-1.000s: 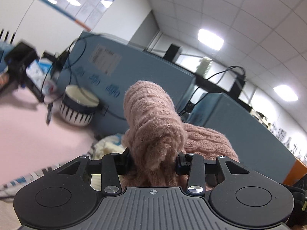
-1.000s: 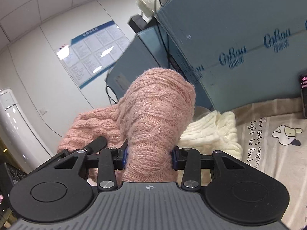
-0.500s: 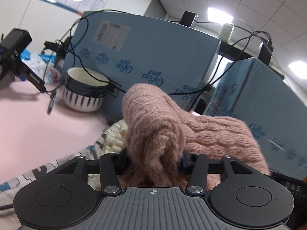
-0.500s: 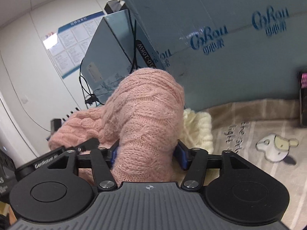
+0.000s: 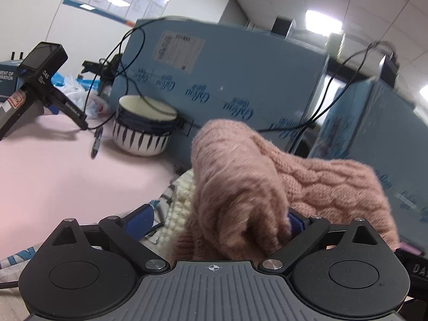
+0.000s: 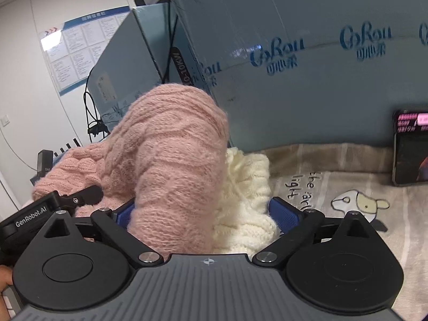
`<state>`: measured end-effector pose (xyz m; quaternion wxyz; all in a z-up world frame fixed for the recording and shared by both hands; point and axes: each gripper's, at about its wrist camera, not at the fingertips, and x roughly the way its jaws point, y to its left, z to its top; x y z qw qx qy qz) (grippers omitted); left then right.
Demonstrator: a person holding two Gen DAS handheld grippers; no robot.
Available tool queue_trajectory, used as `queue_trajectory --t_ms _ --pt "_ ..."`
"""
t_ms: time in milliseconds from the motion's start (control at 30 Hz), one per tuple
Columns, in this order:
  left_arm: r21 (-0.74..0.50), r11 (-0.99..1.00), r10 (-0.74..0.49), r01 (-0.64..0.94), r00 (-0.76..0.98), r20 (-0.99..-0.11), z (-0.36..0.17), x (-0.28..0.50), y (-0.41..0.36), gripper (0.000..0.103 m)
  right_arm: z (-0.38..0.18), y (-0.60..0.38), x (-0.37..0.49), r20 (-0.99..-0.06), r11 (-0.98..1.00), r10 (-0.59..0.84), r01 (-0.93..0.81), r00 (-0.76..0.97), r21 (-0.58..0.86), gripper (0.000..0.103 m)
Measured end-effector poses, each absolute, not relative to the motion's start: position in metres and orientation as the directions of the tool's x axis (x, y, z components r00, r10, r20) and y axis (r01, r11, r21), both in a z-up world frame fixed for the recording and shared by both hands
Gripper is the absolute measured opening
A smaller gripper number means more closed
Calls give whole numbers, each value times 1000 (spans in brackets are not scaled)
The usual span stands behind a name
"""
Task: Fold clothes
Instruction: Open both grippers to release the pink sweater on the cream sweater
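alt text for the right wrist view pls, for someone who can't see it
The right gripper stands open, its jaws just spread, around a bunched pink knit sweater that no longer looks clamped. A cream knit lies beside it on a printed cloth, with blue boxes and a lit phone behind.

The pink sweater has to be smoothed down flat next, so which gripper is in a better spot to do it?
Probably the right gripper. Both have just opened, but the pink sweater stands clear between its spread fingers, over the cream knit. On the left gripper, the wool seems to drape on one finger.
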<state>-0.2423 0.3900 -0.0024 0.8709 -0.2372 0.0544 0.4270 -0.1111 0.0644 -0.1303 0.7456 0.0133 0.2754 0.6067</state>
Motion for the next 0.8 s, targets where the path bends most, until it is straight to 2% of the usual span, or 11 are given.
queue_trajectory --t_ms 200,333,400,567,800 --pt "-307 510 819 -803 563 -112 13 -267 352 102 -100 31 -132 -392 337 893 -908 222 251 101" --pt "-208 459 871 -864 484 -88 27 -271 313 103 -89 -1 -144 -389 316 896 -922 212 225 103" --pt "-173 444 881 -879 464 -96 32 -270 291 103 -86 -14 -151 -395 302 898 -926 196 227 103" --pt "-182 380 898 -907 409 -160 36 -266 239 103 -83 -52 -164 -396 264 904 -938 160 223 103" --pt "-178 316 858 -932 361 -365 41 -249 198 103 -86 -83 -162 -422 247 896 -946 141 209 103"
